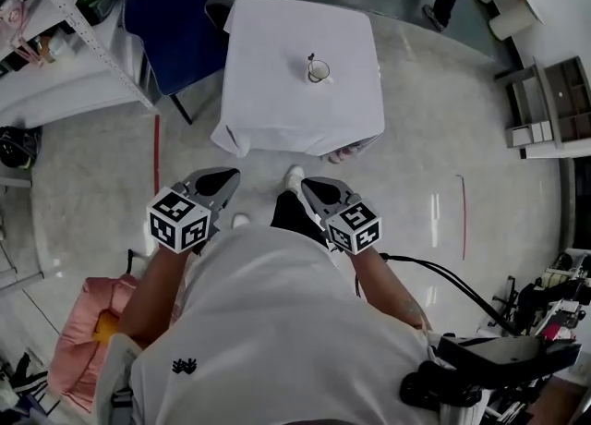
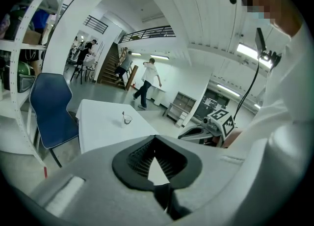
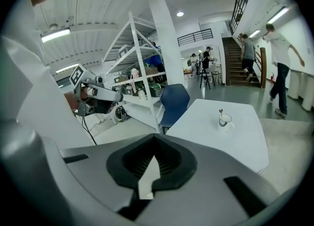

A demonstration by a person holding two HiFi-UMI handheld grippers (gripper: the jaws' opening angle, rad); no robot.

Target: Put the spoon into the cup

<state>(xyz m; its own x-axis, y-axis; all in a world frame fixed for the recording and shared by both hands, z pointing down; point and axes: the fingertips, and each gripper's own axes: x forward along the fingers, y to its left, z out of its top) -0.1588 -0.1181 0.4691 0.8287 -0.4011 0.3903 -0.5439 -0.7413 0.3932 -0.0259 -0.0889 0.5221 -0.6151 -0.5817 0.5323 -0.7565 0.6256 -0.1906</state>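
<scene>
A small clear cup [image 1: 319,71] stands near the middle of a white-clothed table [image 1: 277,109], and a spoon [image 1: 312,59] rests upright inside it. The cup [image 2: 127,119] [image 3: 224,120] looks small and far off in both gripper views. My left gripper [image 1: 226,176] [image 2: 156,137] and right gripper [image 1: 309,185] [image 3: 155,136] are held close to my body, well short of the table. Both are shut with nothing between the pads. Each gripper's marker cube shows in the head view.
A blue chair [image 1: 175,7] stands at the table's far left corner, beside white shelving [image 1: 65,35]. A pink bag [image 1: 88,331] lies on the floor at my left. A low cabinet [image 1: 545,104] is at the right. People walk near stairs in the background.
</scene>
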